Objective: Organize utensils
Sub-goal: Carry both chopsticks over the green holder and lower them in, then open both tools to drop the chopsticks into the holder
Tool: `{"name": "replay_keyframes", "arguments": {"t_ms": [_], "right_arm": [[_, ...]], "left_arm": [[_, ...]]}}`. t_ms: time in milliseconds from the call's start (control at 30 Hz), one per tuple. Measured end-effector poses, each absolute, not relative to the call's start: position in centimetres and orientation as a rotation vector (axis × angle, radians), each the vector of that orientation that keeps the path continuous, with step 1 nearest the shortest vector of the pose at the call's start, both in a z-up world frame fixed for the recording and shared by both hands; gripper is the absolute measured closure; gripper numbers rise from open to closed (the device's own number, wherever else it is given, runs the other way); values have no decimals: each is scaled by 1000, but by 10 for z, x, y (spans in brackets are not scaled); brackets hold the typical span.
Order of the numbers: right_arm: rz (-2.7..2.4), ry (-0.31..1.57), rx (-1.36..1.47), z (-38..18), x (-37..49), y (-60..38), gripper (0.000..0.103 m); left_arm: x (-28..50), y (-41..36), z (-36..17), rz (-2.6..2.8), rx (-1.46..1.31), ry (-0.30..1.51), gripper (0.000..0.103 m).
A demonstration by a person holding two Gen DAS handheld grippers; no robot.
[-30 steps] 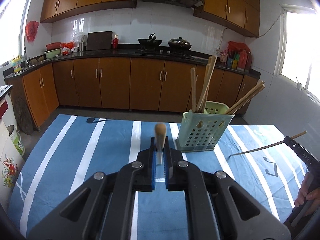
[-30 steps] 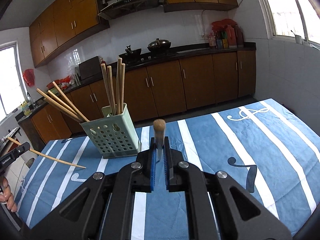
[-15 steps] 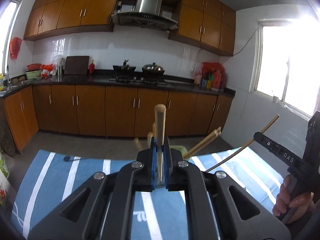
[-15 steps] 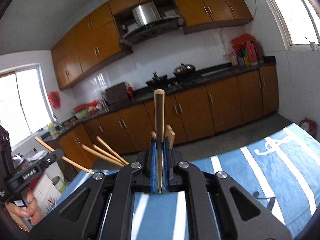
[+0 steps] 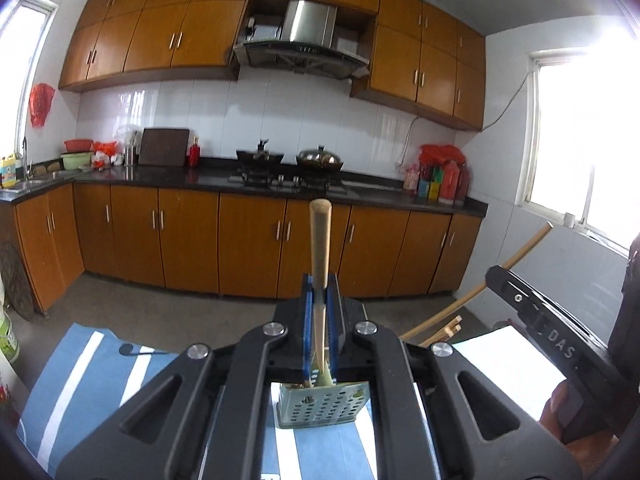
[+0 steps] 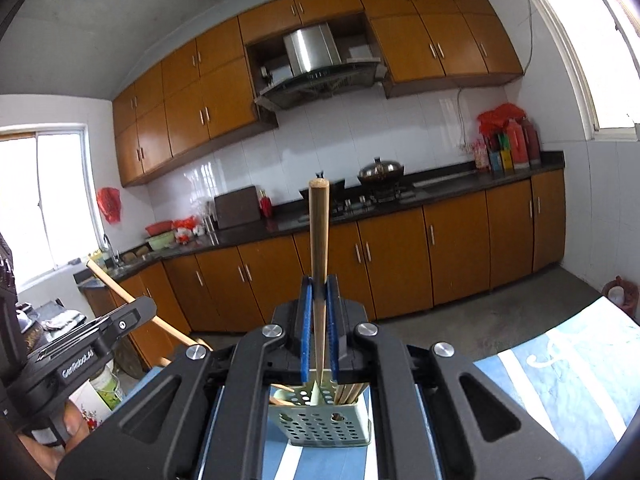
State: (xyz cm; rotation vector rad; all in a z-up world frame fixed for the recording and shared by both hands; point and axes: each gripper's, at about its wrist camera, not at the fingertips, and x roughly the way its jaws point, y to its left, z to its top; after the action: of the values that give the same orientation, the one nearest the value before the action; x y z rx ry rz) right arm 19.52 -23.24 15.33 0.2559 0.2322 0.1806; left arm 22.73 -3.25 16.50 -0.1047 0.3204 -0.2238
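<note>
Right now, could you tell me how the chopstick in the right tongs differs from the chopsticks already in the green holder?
The held chopstick is clamped between the right tongs; the stored chopsticks stand free in the holder. The held chopstick points straight along the tongs, its lower tip about at the holder's mouth; the stored chopsticks lean sideways inside. Both are plain tan wood.

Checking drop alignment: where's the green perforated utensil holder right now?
In both wrist views the green perforated plastic utensil holder stands low centre on the blue striped tablecloth, directly below each gripper's clamped wooden chopstick.
</note>
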Motion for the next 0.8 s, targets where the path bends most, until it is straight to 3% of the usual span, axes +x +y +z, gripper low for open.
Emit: {"name": "replay_keyframes", "arguments": {"t_ms": [500, 567, 600, 633, 800], "right_arm": [[195, 377, 263, 122, 228, -225, 93], [191, 372, 269, 123, 224, -227, 80], [185, 365, 276, 124, 223, -229, 66], [182, 353, 282, 126, 220, -230, 59], [174, 325, 281, 136, 207, -235, 55]], "left_arm": [[270, -26, 132, -221, -142, 400, 95], [267, -25, 135, -226, -148, 390, 89], [265, -25, 135, -226, -148, 387, 87], [263, -24, 137, -221, -148, 380, 83], [253, -18, 145, -213, -162, 361, 76]]}}
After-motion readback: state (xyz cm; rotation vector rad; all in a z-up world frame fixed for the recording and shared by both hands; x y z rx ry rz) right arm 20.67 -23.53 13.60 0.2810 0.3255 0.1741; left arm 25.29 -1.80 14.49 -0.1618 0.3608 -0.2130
